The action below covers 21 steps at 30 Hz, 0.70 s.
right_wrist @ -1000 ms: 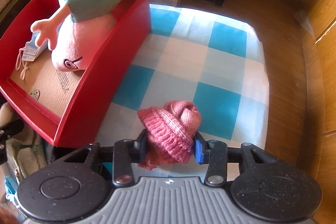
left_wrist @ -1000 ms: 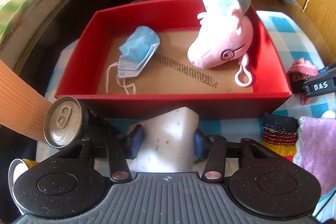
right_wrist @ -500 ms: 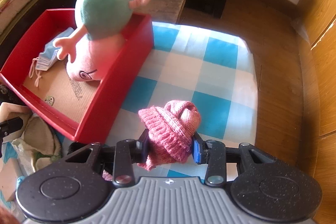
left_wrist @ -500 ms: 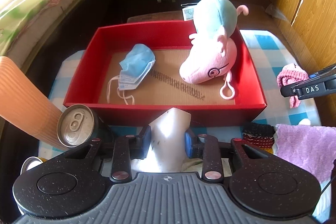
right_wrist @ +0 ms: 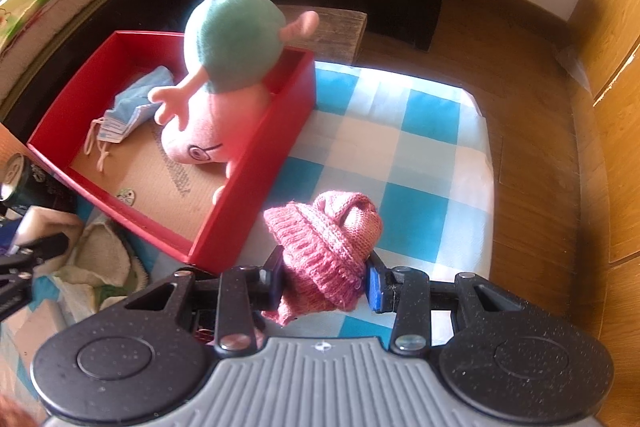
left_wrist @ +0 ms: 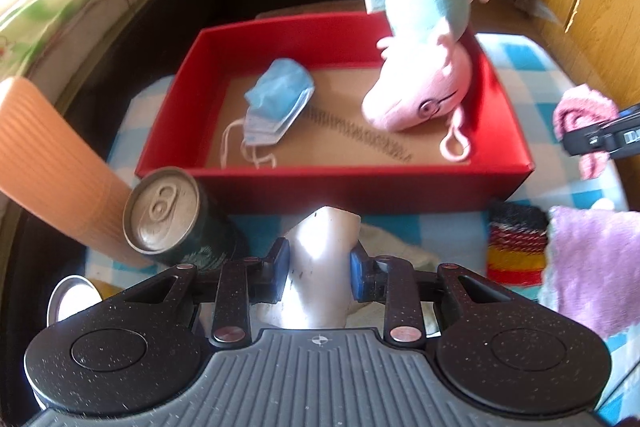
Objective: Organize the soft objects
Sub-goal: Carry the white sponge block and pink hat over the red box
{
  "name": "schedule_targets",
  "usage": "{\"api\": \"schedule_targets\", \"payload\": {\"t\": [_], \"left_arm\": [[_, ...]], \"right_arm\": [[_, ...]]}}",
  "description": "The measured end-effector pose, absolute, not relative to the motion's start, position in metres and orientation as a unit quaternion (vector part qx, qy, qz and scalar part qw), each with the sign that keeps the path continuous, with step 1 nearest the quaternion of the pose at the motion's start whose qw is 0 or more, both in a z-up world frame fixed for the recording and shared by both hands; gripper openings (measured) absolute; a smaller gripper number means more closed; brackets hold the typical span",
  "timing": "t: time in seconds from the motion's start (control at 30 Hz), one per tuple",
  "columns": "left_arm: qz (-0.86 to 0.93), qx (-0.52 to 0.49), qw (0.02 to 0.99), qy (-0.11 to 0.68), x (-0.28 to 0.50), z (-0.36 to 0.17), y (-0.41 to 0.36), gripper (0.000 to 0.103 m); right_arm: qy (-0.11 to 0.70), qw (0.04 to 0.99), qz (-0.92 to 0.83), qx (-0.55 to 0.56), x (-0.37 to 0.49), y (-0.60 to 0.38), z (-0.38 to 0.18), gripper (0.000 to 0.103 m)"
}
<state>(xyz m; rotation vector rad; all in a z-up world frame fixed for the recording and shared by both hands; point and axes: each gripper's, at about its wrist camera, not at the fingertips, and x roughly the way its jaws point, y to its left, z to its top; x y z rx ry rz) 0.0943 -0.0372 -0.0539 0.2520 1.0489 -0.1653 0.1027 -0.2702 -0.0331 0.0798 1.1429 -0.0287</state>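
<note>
My left gripper [left_wrist: 318, 269] has a white soft cloth [left_wrist: 320, 247] pinched between its blue pads; the jaws are still closing on it. It sits just in front of the red box [left_wrist: 332, 183]. Inside the box lie a pink-and-green plush pig [left_wrist: 424, 95] and a blue face mask [left_wrist: 280, 95]. My right gripper [right_wrist: 324, 281] is shut on a pink knitted hat [right_wrist: 328, 239], held above the blue-checked tablecloth [right_wrist: 420, 147] to the right of the red box [right_wrist: 256, 179]. The plush pig [right_wrist: 232, 47] leans head-down on the box's far wall.
A drink can [left_wrist: 162, 209] and an orange ribbed cup [left_wrist: 48, 155] stand left of my left gripper. A striped black, red and yellow knit [left_wrist: 516, 247] and a purple cloth [left_wrist: 592, 267] lie to its right. Bedding, dark drawers and wooden doors surround the table.
The left jaws have narrowed onto the white cloth. The right gripper has risen with the pink hat, so more of the box and table shows.
</note>
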Motion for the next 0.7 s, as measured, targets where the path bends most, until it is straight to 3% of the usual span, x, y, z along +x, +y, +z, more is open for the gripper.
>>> {"api": "schedule_targets", "payload": {"t": [0.7], "left_arm": [[-0.107, 0.102, 0.885, 0.442, 0.074, -0.003, -0.039, 0.028]], "right_arm": [[0.513, 0.858, 0.006, 0.019, 0.094, -0.242, 0.004, 0.017]]}}
